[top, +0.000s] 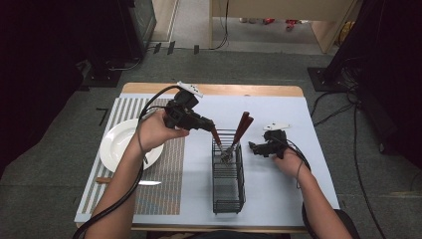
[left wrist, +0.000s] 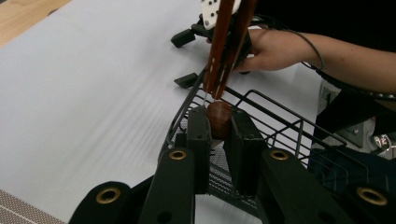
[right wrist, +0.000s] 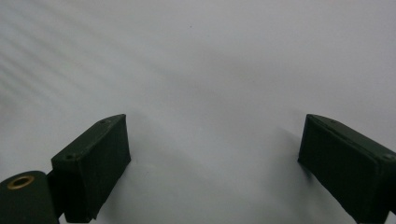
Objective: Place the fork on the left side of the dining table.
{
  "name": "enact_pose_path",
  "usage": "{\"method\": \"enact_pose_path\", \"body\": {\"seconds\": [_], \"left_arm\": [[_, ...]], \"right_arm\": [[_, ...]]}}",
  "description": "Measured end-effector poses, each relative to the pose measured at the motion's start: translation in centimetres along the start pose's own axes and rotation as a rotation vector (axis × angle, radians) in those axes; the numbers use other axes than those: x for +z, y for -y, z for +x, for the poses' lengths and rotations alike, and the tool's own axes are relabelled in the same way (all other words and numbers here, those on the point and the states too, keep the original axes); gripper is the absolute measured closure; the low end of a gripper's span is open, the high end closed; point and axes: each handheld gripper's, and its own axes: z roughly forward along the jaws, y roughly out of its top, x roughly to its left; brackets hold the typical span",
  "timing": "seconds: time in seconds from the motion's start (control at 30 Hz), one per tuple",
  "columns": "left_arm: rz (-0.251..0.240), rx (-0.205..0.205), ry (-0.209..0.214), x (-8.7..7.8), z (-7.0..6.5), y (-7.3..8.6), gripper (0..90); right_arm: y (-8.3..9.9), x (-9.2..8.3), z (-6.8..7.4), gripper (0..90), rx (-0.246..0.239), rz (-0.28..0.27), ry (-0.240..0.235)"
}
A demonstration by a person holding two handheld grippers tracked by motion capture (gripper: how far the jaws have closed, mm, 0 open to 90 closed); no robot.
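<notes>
While the left gripper (top: 213, 128), at centre frame in the high view, clamps the brown handle (left wrist: 218, 119) of a utensil standing in the wire basket (top: 228, 186), two more wooden-handled utensils (top: 242, 127) lean in that basket's far end. Right of the basket, the right gripper (top: 253, 147) rests on the white mat (top: 278, 189), jaws spread wide and holding nothing.

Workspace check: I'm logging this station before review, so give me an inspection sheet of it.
Surface: white sheet over a wooden table, striped mat at left.
Job's things: wire basket holding two brown-handled utensils; a third handle is gripped.
Clutter: white plate, knife on the mat.
Grippers: left gripper shut on the handle; right gripper open, by the sheet.
Cables: one trails from each gripper.
Surroundings: grey carpet, dark stands, floor cables.
</notes>
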Motion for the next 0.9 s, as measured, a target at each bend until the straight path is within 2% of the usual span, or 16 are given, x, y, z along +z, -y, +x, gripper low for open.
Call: {"method": "enact_pose_path", "body": {"seconds": [0.1, 0.27, 0.63, 0.9], "left_arm": [[0.002, 0.004, -0.004, -0.1, -0.4, -0.1, 81.6], [-0.022, 0.015, -0.015, -0.8, -0.9, -0.3, 81.6], [-0.097, 0.046, -0.040, -2.9, -2.3, -0.5, 81.7], [-0.135, 0.053, -0.038, -4.1, -2.6, -0.5, 81.7]], "right_arm": [[0.0, 0.0, 0.0, 8.1, 0.000, -0.001, 0.000], [0.0, 0.0, 0.0, 8.1, 0.000, 0.000, 0.000], [0.0, 0.0, 0.0, 8.1, 0.000, 0.000, 0.001], [0.0, 0.0, 0.0, 8.1, 0.000, 0.000, 0.001]]}}
